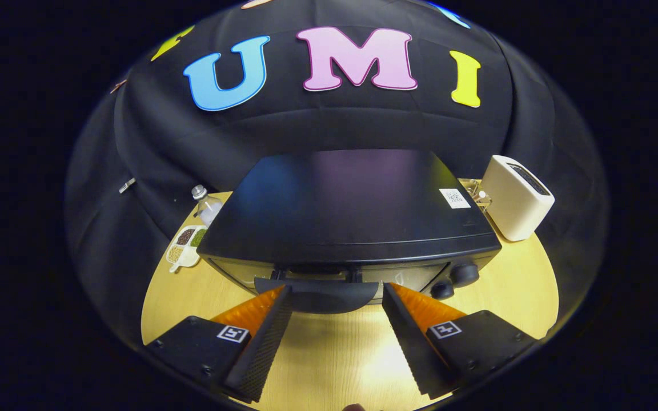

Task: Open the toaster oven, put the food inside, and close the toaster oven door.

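The toaster oven (346, 211) sits mid-table, its door handle (317, 294) running crosswise at twelve o'clock from the gripper (337, 297), level with the tips of the wide-spread, empty fingers. The door glass is mostly hidden beneath the oven's top. A white toaster (516, 197) stands at two o'clock.

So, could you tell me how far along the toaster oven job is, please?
Nothing looks done: the black toaster oven door is shut. In hand: the gripper fingers stand open either side of its dark curved handle. Left: opening, loading food, closing.
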`<action>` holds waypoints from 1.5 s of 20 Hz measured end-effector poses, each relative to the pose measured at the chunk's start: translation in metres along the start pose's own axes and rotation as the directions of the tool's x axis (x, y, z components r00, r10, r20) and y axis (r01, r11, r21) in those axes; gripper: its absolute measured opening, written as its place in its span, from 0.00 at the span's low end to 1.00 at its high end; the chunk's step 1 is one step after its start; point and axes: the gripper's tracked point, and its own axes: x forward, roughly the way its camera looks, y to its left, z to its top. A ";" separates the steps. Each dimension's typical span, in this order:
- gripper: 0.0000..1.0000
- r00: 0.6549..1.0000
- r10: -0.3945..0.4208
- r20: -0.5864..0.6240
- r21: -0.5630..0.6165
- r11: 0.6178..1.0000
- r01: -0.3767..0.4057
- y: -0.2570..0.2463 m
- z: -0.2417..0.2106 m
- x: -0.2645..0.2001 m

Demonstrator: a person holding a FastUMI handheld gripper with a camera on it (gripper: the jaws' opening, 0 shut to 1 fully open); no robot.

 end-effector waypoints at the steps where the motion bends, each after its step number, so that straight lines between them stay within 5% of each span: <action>1: 0.99 1.000 -0.005 0.003 -0.011 1.000 0.005 -0.002 0.000 -0.001; 18: 0.99 0.986 0.051 0.157 0.033 0.998 -0.057 0.006 0.035 -0.078; 30: 0.99 0.877 0.039 0.478 0.029 0.998 -0.060 -0.028 0.148 -0.221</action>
